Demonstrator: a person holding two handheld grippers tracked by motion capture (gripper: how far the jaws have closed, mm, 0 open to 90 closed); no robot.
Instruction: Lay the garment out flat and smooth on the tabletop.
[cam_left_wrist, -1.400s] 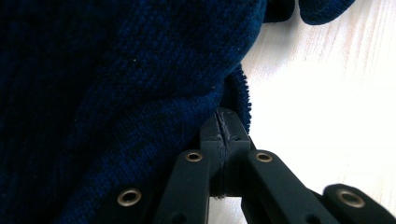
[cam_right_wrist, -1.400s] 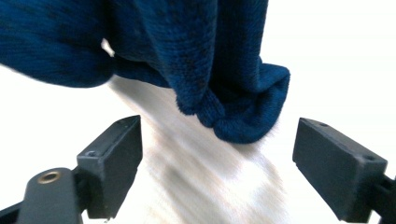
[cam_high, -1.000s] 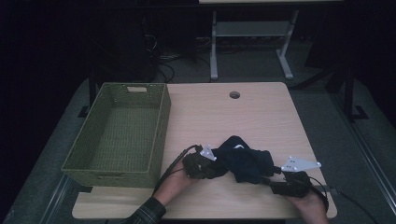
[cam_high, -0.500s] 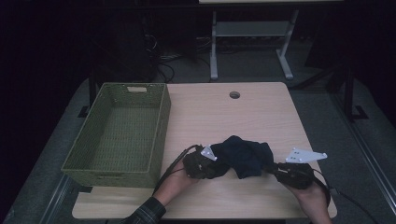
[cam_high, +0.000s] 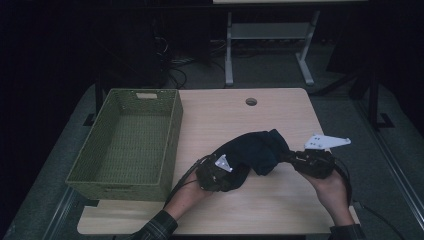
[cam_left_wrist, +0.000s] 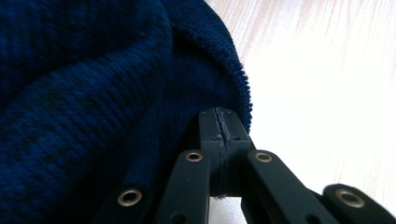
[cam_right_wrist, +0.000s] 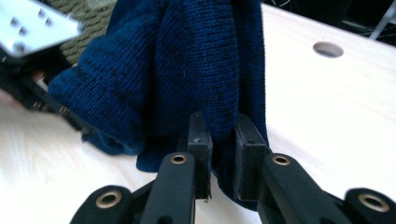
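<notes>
I have the left gripper (cam_high: 216, 172) clamped tight on an edge of the dark blue knit cloth (cam_high: 255, 152); in the left gripper view (cam_left_wrist: 223, 133) its jaws meet with only a thin fold of hem pinched between them. My right gripper (cam_high: 310, 162) grips the other end: in the right gripper view (cam_right_wrist: 223, 154) a thick fold of the cloth (cam_right_wrist: 187, 70) sits between the pads, which press on it. Those jaws have just been closing onto that fold.

The cloth hangs between the two grippers over the near middle of the table (cam_high: 225, 120), arched up, its right end raised off the wood. The left end lies low by my left hand (cam_high: 192, 192).

The green basket (cam_high: 172, 130) stands on the left of the table, near the left gripper but apart from the cloth. A round hole (cam_high: 251, 101) sits at the table's far edge.
</notes>
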